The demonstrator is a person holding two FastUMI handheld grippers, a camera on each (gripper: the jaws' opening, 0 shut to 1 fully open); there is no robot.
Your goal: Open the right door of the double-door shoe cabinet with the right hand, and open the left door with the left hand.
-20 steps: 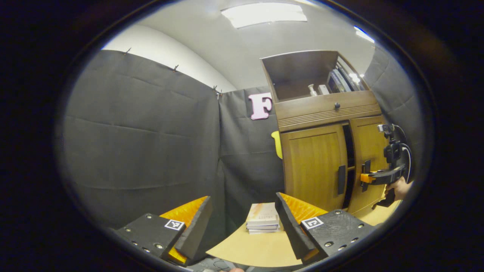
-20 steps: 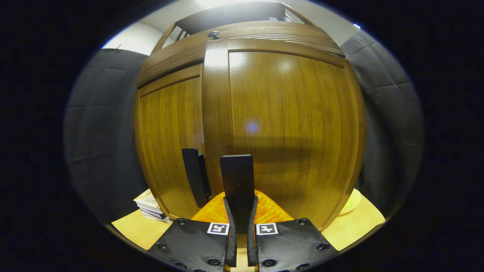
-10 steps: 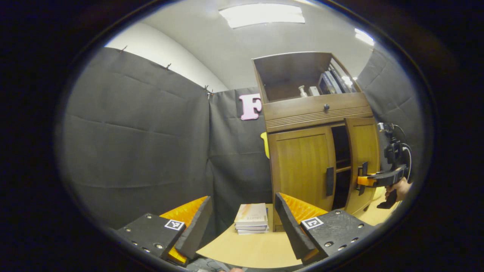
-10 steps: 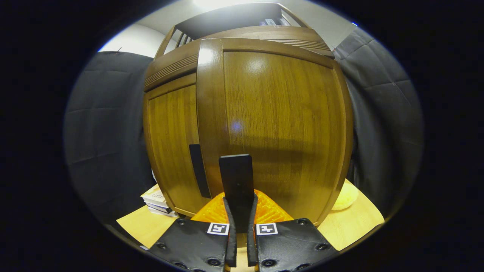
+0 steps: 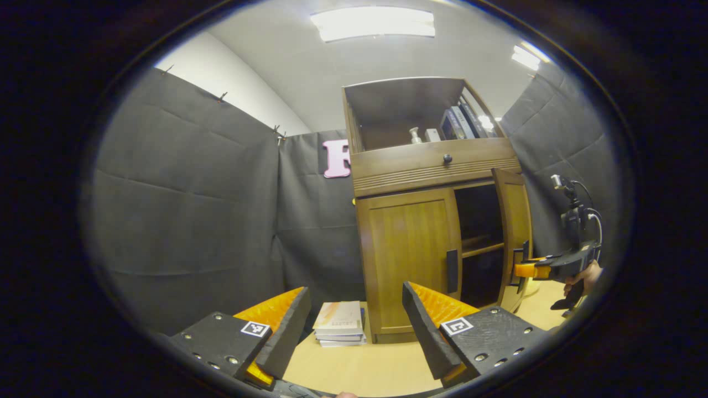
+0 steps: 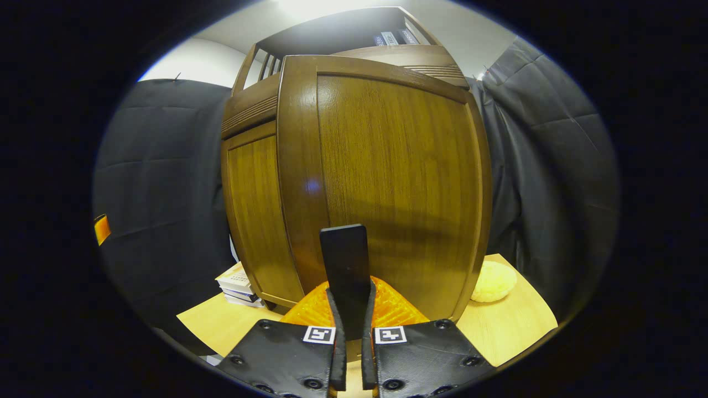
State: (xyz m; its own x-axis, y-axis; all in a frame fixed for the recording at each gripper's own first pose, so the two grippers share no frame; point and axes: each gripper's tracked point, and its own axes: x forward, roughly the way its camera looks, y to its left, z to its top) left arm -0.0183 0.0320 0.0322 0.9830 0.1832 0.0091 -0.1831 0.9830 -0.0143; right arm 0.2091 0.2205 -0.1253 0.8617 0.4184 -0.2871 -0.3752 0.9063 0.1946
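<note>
Cabinet doors of the brown wooden double-door shoe cabinet [image 5: 420,221] are shown in unequal states: the right door [image 6: 387,188] is swung well out on its hinge, while the left door [image 5: 409,260] lies flush and shut, its dark vertical handle [image 5: 452,271] untouched. The right tool [image 6: 348,309] is seen clenched on the right door's black bar handle [image 6: 344,260], both fingers pressed against it. The left tool [image 5: 354,326] is held released, jaws spread wide, well short of the cabinet and above the pale wooden table [image 5: 365,365], near a small stack of books [image 5: 338,330]. The first half of the task is judged nearly complete; the left door is not yet begun. Slippage is the likely fault: the narrow handle may be pulled from the grip if the arc of the door is not followed. A round yellow cushion-like object [image 6: 492,282] beside the cabinet could be struck by the door.
</note>
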